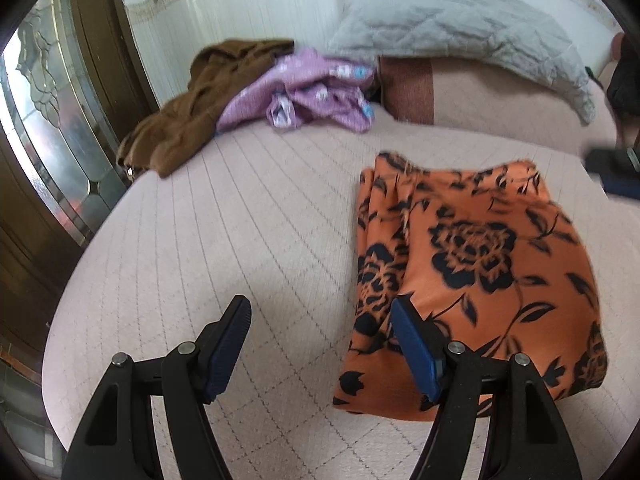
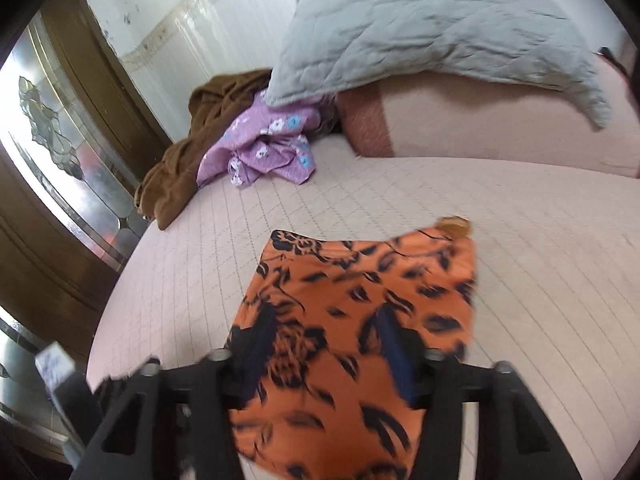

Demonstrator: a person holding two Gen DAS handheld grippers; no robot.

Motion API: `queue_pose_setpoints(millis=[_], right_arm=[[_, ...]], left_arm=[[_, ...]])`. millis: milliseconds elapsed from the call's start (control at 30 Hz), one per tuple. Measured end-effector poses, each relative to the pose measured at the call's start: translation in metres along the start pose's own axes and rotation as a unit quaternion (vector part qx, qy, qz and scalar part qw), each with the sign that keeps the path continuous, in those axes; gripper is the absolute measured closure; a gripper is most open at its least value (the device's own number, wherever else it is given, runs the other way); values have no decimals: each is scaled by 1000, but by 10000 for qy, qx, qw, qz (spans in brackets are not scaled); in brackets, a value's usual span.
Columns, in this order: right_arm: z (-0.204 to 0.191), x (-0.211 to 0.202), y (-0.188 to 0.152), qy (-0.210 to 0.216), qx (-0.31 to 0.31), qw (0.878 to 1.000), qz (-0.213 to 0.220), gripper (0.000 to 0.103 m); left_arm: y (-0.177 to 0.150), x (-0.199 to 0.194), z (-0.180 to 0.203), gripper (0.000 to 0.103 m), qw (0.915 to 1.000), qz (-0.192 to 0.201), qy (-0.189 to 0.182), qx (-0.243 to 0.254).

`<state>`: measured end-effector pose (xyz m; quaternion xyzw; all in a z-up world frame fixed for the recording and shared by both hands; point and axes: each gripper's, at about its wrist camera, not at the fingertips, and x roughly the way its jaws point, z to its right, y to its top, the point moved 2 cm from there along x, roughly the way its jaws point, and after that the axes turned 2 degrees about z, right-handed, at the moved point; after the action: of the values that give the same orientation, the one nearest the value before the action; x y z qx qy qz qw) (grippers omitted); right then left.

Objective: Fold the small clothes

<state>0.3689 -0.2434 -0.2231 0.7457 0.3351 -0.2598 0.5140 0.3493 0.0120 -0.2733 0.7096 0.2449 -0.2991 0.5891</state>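
- Bed (image 1: 224, 216), pale pink quilted cover: carried every item listed; a wooden door with leaded glass (image 1: 52, 128) stood past its left edge.
- Grey quilted pillow (image 1: 460, 32): leaned on the pink bolster (image 1: 492, 96) along the head edge.
- Orange garment with black flower print (image 1: 480, 256): the task's thing, lay folded into a rough rectangle in the middle of the bed, toward the near edge; long axis ran from near edge to head edge; a small tan tag showed at its far right corner in the right wrist view.
- Brown garment (image 1: 188, 108): heaped unfolded at the far left corner, spilling over the left edge.
- Purple floral garment (image 1: 312, 96): crumpled, touching the brown one, just before the bolster.
- Left gripper (image 1: 320, 328): fingers well apart, nothing between them; right finger above the orange garment's left border, left finger over bare cover, so the garment lay to its right.
- Right gripper (image 2: 324, 352): blurred; fingers apart over the orange garment's near half, no cloth visibly pinched. Judged the nearer hand, though the unfolded heap lay ahead and left of both.
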Motion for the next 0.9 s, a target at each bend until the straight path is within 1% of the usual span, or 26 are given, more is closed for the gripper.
queue_pose_setpoints(millis=[133,233,400,667,900], right_arm=[[14,-32,-21,-243,-45,9997,75,44],[26,-51,-36,-326,37,9994,103,44],[43,-67,-59,-386,203,9990,141,44],[62,-47,-81,-133,618,9979,129,44],[75,-34,-87,122,827,9964,110,43]], left_arm=[[7,-10,3,30,9997,217,-40,-45],[10,-13,7,30,9995,316,-33,16],[11,-12,13,30,9996,290,-33,49],[10,-5,20,30,9996,217,70,146],[13,1,26,30,9997,155,109,147]])
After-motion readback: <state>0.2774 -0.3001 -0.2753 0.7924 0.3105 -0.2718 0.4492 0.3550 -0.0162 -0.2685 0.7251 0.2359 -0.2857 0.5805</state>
